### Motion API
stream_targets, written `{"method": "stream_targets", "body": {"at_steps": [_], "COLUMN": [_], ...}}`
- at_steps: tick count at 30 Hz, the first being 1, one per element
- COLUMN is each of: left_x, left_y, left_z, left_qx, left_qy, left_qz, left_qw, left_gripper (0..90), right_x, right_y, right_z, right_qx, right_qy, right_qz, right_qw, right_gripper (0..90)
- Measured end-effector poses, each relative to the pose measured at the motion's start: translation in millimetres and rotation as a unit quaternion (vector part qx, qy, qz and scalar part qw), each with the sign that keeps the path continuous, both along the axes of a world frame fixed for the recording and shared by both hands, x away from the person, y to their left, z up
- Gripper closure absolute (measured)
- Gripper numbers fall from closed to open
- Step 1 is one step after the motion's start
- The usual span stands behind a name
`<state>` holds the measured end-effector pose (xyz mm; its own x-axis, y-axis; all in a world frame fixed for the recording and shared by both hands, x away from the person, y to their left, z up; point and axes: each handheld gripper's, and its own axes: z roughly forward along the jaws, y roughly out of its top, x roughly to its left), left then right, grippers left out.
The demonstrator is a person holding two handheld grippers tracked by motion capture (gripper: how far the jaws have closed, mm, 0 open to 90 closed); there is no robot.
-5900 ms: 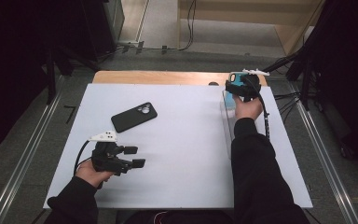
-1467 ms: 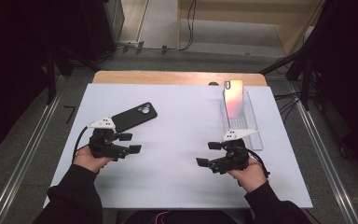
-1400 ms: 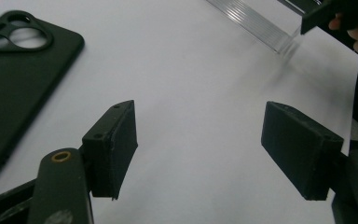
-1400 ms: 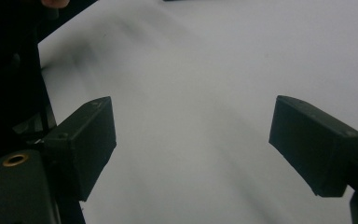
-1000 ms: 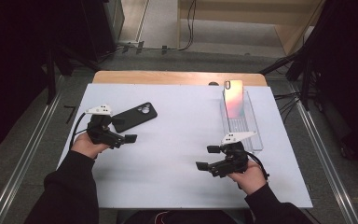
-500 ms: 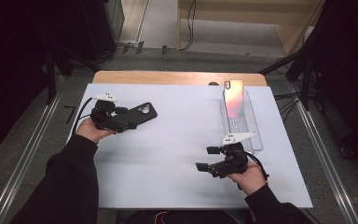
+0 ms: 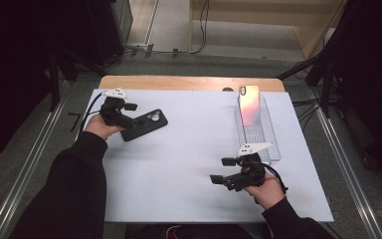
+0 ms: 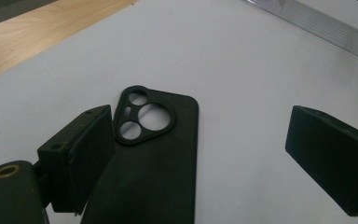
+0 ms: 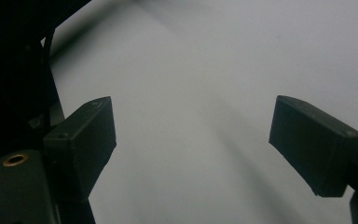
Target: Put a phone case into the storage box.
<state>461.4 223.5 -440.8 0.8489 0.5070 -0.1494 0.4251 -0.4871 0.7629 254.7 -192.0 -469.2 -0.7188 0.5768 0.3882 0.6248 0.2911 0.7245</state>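
**Left gripper arrives over the black phone case**

Moved up and away from the person since the earlier frames, the left gripper [image 7: 129, 110] now sits over the near end of the black phone case [image 7: 146, 124], where before it hung well short of it. Its jaws stand spread wide: in the left gripper view the case [image 8: 154, 154] lies flat between them, its camera cut-out end pointing away from the gripper, with one jaw just over the case's edge and the other well clear of it on bare mat. Whether that nearer jaw touches the case cannot be told. Nothing is pinched.

Across the white mat [image 7: 189, 164], the right gripper [image 7: 225, 172] has kept its place at the person's near right, jaws spread and bare mat between them (the right gripper view looks along them at plain white surface). Beyond that gripper, and just to its side, lies the clear tray [image 7: 273, 149], with a phone [image 7: 249, 104] propped in its far end, shiny back up. Case and tray are well apart, each on its own gripper's side of the mat.
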Motion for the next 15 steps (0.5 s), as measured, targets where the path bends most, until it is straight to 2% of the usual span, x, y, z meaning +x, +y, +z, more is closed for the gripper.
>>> {"method": "stream_targets", "body": {"at_steps": [4,7,15], "left_x": [11.7,17.8,23.0], "left_y": [0.0,0.7,-4.1], "left_z": [-3.9,-8.8,-23.6], "left_qx": [0.009,0.003,0.015], "left_qy": [0.000,-0.002,-0.012], "left_qz": [0.000,0.002,-0.001], "left_qw": [1.0000,1.0000,0.9998], "left_gripper": [8.5,8.5,8.4], "right_x": [-1.2,-2.0,-4.0], "right_y": [-2.1,-2.8,-4.1], "right_z": [-0.1,-1.0,-2.0], "right_qx": [0.004,0.002,0.002], "right_qy": [0.002,0.002,0.005], "right_qz": [-0.004,-0.005,-0.009], "right_qw": [1.0000,1.0000,0.9999], "right_gripper": [12.9,13.0,13.0]}}
